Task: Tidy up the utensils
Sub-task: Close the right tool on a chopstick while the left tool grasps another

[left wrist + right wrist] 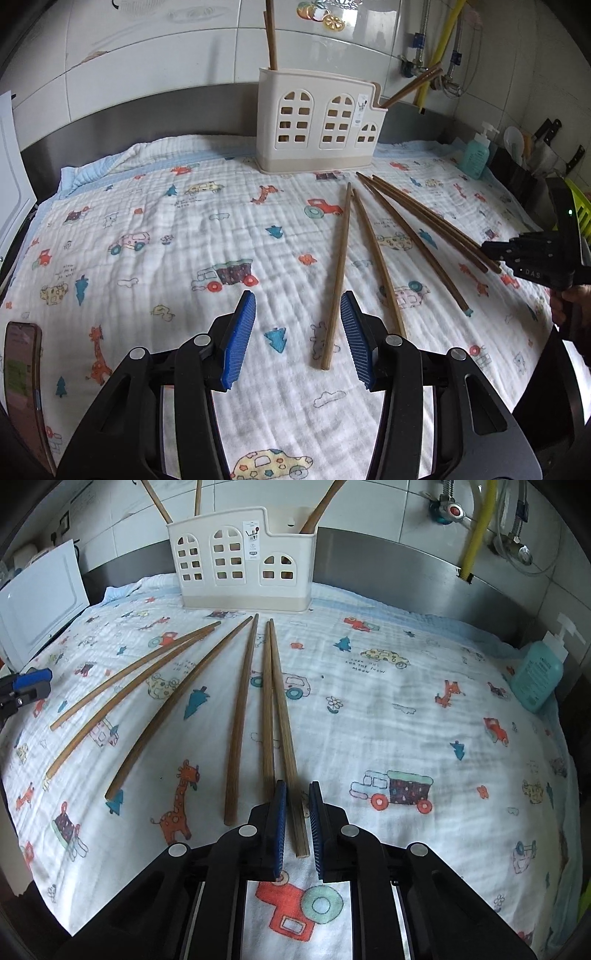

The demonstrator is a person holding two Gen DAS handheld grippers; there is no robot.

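Note:
Several brown wooden chopsticks (240, 716) lie fanned out on a printed cloth (406, 720) in front of a cream utensil holder (240, 561) that has a few chopsticks standing in it. My right gripper (298, 790) is low over the near end of the rightmost chopstick (286, 738); its jaws are narrowly apart, one on each side of the stick, with small gaps showing. My left gripper (298, 302) is open and empty, with the leftmost chopstick (338, 273) lying between its blue pads. The holder (317, 122) stands at the back in the left wrist view. The right gripper (491, 251) shows there at the right edge.
A teal soap bottle (539, 675) stands at the right edge of the cloth. A knife block with knives (535, 158) is behind it. A phone (22, 380) lies at the cloth's left edge. A white board (37, 602) leans at the left. Pipes and taps (476, 528) run along the tiled wall.

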